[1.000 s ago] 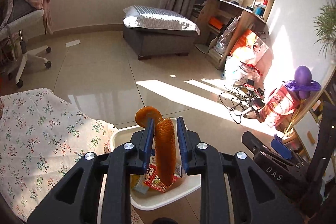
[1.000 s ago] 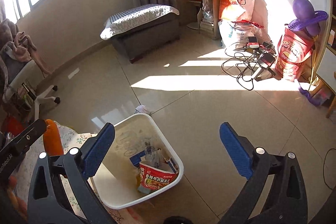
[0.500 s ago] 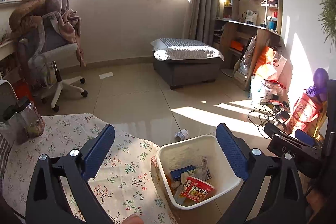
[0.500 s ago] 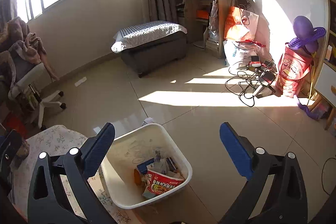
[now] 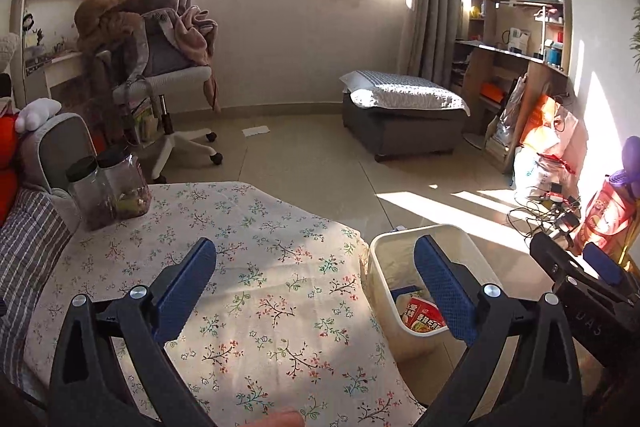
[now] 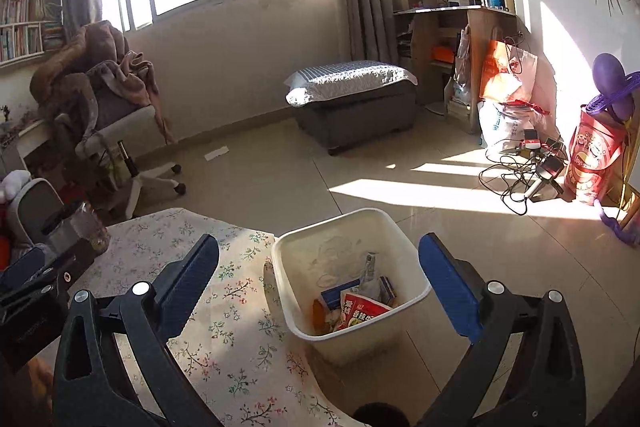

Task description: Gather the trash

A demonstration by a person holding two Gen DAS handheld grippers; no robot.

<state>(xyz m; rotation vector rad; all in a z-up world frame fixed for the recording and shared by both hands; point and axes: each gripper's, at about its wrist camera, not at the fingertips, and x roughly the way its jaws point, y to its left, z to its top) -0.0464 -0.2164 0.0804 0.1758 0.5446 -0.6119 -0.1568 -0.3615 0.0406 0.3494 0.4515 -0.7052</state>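
The left gripper (image 5: 316,287) points forward and somewhat downward, its blue-padded jaws spread wide with nothing between them. The right gripper (image 6: 318,283) sits just to its right at a like downward tilt, jaws equally wide and empty. A fingertip (image 5: 282,419) shows below the left gripper's jaws.

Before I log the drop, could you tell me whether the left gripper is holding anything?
No, the left gripper is open, with only the tablecloth and bin behind it.
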